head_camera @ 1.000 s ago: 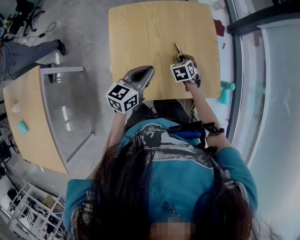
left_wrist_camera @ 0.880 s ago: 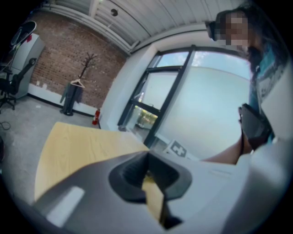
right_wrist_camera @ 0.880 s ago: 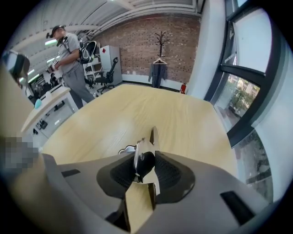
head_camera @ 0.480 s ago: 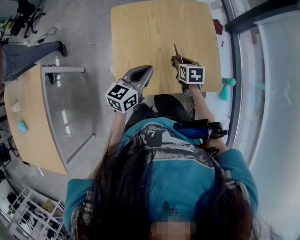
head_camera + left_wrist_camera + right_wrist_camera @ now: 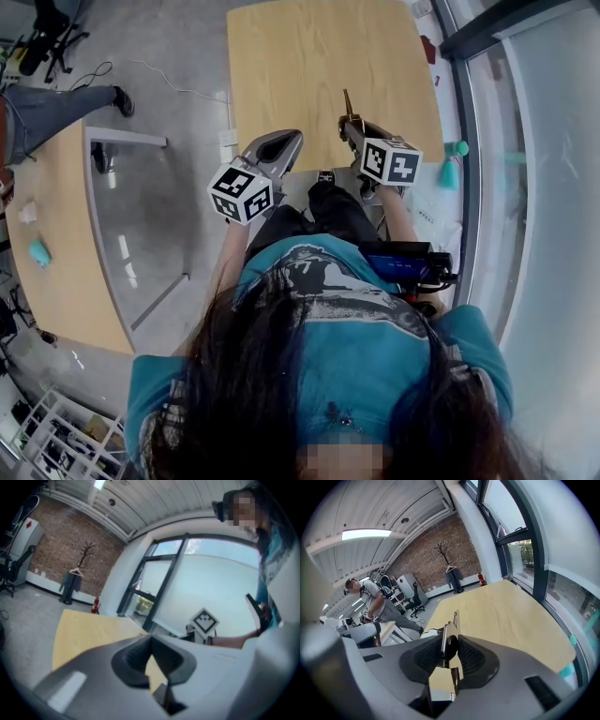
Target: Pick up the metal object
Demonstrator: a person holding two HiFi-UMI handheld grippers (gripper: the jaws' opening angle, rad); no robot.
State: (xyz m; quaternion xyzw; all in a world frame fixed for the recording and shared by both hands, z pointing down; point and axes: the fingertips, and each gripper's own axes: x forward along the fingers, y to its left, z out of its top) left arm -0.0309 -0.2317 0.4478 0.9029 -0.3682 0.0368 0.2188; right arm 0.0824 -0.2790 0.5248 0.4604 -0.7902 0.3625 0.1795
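Observation:
The metal object (image 5: pixel 348 105) is a thin flat piece with a brass-coloured tip, and it hangs above the near part of the wooden table (image 5: pixel 300 56). My right gripper (image 5: pixel 352 126) is shut on it. Its jaws have just been closing a little further onto the piece. In the right gripper view the metal object (image 5: pixel 448 641) stands on edge between the two pads, its tip poking out forward. My left gripper (image 5: pixel 280 148) hovers at the table's near left corner, shut, with nothing between its jaws (image 5: pixel 151 656).
A second wooden table (image 5: pixel 56 244) at the left carries a teal item (image 5: pixel 40 251). Another teal item (image 5: pixel 451 174) lies by the glass wall on the right. A person (image 5: pixel 370 603) stands by the chairs further back in the room.
The right gripper has risen off the table with the metal object and rolled, so its marker cube shows another face. The left gripper has drifted slightly.

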